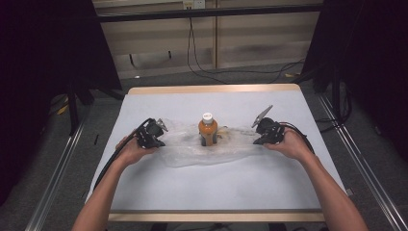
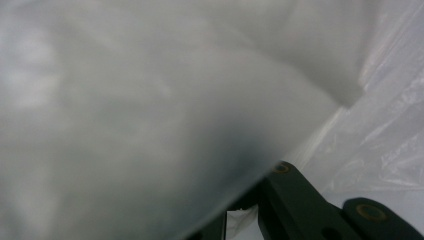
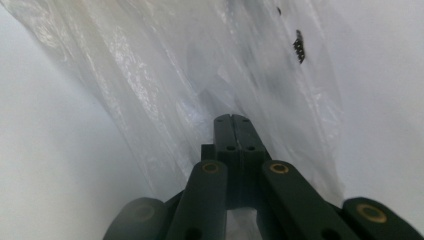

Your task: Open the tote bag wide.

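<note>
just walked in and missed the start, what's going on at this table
A person holds a two-jaw gripper in each hand at either end of a crumpled clear plastic bag lying on the white-covered table. The right gripper has its jaws shut on the bag's film. The left gripper is at the bag's other end, its jaws hidden by plastic. An orange bottle with a white cap stands upright in the middle of the bag.

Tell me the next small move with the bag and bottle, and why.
Probably lift both claws a little, together. The right claw is pinched shut on the clear plastic bag, the left claw holds its other end, and the orange bottle stands upright at the bag's middle, apparently inside it. An even lift should keep the bottle upright.
</note>
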The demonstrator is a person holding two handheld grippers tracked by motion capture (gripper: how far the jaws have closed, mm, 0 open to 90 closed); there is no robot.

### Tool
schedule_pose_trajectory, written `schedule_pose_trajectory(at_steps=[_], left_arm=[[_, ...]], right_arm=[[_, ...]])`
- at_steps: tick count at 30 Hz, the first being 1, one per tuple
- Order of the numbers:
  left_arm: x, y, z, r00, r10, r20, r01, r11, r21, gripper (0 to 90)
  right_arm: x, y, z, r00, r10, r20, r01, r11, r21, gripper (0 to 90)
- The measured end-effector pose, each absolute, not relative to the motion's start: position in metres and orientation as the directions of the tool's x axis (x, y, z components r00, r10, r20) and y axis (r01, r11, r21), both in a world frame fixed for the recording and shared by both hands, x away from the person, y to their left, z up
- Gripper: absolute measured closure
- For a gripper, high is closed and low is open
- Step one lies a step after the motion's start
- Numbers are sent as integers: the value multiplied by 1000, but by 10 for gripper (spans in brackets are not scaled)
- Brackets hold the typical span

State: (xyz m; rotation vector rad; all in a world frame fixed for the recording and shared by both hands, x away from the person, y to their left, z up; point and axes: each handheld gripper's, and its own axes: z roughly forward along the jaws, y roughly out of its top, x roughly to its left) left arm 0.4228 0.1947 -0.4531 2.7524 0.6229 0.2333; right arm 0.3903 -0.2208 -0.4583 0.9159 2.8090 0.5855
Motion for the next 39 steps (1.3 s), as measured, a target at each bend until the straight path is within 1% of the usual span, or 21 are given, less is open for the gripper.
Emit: schedule_pose_trajectory(at_steps=[1, 3, 5, 7, 9, 13, 16, 20, 21, 23, 27, 29, 31, 33, 36, 38, 39], left_arm=[[422, 195, -453, 894, 435, 104, 381, -863, 333, 900], [422, 197, -453, 897, 431, 96, 379, -863, 334, 900], [419, 200, -453, 894, 439, 91, 388, -859, 333, 900], [416, 201, -453, 897, 428, 109, 374, -868, 327, 900], [414, 203, -453, 896, 432, 100, 379, -864, 331, 900], [411, 209, -453, 903, 423, 76, 375, -862, 340, 900], [409, 211, -453, 902, 424, 77, 376, -862, 340, 900], [408, 209, -452, 904, 416, 92, 367, -871, 327, 900], [409, 209, -452, 903, 420, 85, 372, -867, 330, 900], [409, 210, -453, 901, 426, 85, 376, -863, 336, 900], [406, 211, -452, 900, 428, 85, 380, -864, 329, 900], [408, 213, -453, 895, 440, 70, 392, -853, 344, 900], [407, 214, -452, 894, 441, 78, 390, -852, 348, 900], [407, 218, -454, 881, 470, 47, 416, -820, 393, 900], [407, 225, -456, 871, 490, -12, 444, -778, 445, 900], [406, 227, -457, 877, 479, -26, 433, -766, 475, 900], [404, 227, -457, 872, 488, -41, 441, -746, 498, 900]], right_arm=[[389, -220, -458, -807, 591, -21, 536, 746, 396, 900], [388, -217, -458, -802, 594, -64, 528, 756, 387, 900], [388, -216, -458, -803, 591, -80, 523, 761, 384, 900], [389, -216, -458, -794, 604, -73, 535, 751, 387, 900], [391, -217, -459, -780, 620, -91, 542, 740, 400, 900], [392, -218, -460, -769, 634, -85, 552, 725, 412, 900], [391, -219, -460, -775, 625, -94, 541, 732, 414, 900], [390, -221, -459, -788, 611, -70, 539, 741, 401, 900], [388, -222, -458, -790, 610, -61, 542, 741, 396, 900], [387, -221, -459, -795, 601, -84, 526, 752, 397, 900], [387, -222, -459, -793, 602, -89, 525, 751, 401, 900], [388, -222, -459, -785, 612, -95, 530, 744, 407, 900], [389, -222, -459, -785, 612, -91, 532, 743, 406, 900], [388, -223, -459, -782, 618, -78, 537, 732, 421, 900], [387, -226, -458, -772, 636, -10, 555, 682, 477, 900], [388, -229, -457, -773, 634, 23, 552, 654, 517, 900], [388, -230, -455, -768, 639, 42, 557, 634, 537, 900]])
